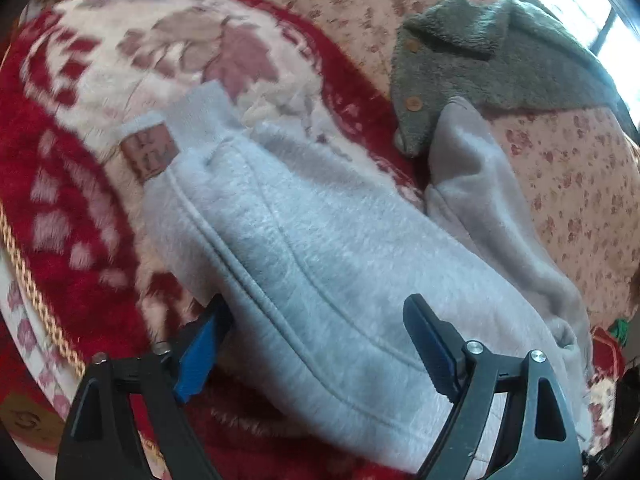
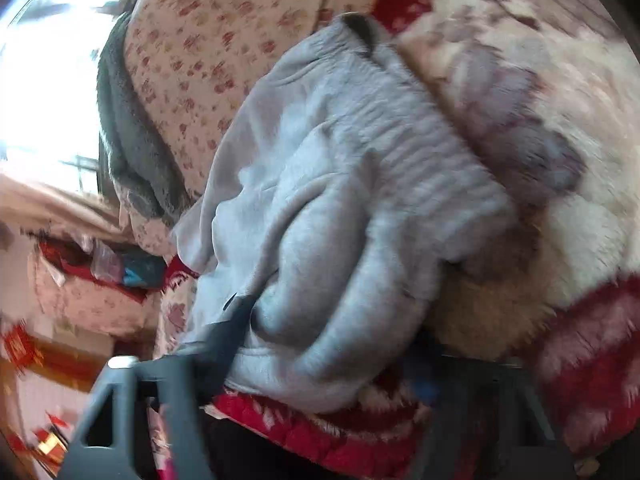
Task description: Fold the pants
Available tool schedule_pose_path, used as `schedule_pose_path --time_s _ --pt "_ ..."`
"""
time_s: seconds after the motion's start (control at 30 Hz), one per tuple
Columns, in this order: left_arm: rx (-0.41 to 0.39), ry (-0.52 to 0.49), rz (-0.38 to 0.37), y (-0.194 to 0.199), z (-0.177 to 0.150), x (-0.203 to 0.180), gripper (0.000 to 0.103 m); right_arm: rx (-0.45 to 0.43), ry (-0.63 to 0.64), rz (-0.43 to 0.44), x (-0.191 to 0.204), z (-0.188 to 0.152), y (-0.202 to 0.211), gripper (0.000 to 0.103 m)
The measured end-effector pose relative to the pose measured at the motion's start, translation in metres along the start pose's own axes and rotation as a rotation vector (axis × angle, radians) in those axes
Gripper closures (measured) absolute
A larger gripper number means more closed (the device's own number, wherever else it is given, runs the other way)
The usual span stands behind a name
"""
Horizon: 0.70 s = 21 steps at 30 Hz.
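Light grey fleece pants [image 1: 304, 264] lie on a red and cream plush blanket [image 1: 72, 208]. A brown label [image 1: 149, 155] marks one corner. My left gripper [image 1: 316, 340] is open, its blue-padded fingers [image 1: 200, 356] straddling the pants' near seamed edge, the cloth lying between them. In the right wrist view the pants [image 2: 340, 200] are bunched, with the ribbed waistband [image 2: 420, 148] toward the upper right. My right gripper [image 2: 332, 344] has its jaws wide apart around a thick fold of the grey cloth; the right finger is blurred and partly hidden.
A dark grey fuzzy garment with buttons [image 1: 480, 60] lies beyond the pants on a floral quilt [image 1: 568, 184]. A bright window [image 2: 44, 80] is at the far side. The blanket's corded edge [image 1: 36, 304] runs at the left. Red clutter [image 2: 36, 360] lies below the bed.
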State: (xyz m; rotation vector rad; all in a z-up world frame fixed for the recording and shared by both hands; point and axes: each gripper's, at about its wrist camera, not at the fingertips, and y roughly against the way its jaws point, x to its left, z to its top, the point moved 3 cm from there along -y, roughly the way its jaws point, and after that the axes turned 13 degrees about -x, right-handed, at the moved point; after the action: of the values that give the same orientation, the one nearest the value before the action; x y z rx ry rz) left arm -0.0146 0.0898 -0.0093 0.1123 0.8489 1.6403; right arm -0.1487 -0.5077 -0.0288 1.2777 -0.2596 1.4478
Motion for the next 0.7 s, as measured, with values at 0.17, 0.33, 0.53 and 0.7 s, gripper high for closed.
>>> schedule_pose_path --time_s 0.17,0.33,0.53,0.7 --pt "0.008 -0.056 -0.017 0.01 0.005 0.009 0.091 0.017 0.077 0.044 0.018 0.003 0.009 0.082" --pt "-0.021 -0.055 -0.051 0.035 0.009 0.024 0.092 0.049 0.108 0.077 0.03 -0.006 0.021 0.083" --pt "0.007 -0.065 -0.024 0.032 -0.006 0.034 0.087 0.089 0.142 0.031 0.03 -0.014 0.017 0.083" --pt "0.025 0.031 0.005 0.026 -0.015 0.054 0.027 0.106 0.087 -0.082 0.004 -0.014 0.011 0.05"
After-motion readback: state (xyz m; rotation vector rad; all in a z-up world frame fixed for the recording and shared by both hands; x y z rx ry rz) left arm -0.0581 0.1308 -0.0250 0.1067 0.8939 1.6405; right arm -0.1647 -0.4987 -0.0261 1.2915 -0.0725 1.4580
